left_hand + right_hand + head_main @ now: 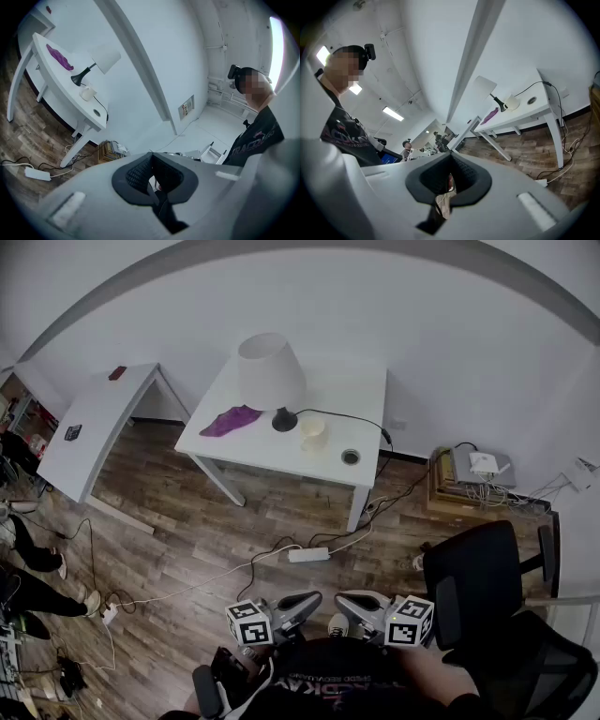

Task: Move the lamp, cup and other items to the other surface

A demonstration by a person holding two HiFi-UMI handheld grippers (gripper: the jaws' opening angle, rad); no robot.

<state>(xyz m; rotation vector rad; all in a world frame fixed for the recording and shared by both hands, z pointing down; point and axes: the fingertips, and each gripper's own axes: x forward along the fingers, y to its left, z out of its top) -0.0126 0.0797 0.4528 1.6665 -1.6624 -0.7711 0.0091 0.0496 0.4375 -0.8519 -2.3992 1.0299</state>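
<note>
Both tools sat low in the head view, near its bottom edge and close to the person's body. The left gripper and the right gripper had their tips turned toward each other, just beside one another. In each gripper view the dark pads met at the tip, so both were clenched with nothing between the jaws.

Just above them in the head view lay the wood floor, with a white power strip at the middle of the frame and thin cables trailing from it. A black chair stood at the lower right.

Well apart from the grippers, a white table filled the upper middle of the frame. On it the lamp stood upright, a white shade over a dark base. The pale cup stood just right of that base. A purple cloth lay flat to its left, near the table's left corner. A black cord ran from the lamp toward the table's right edge, and a round hole showed in the top to the lower right of the cup.

At the upper left stood a second table, apart from the first, with two small dark things on it too small to tell.
</note>
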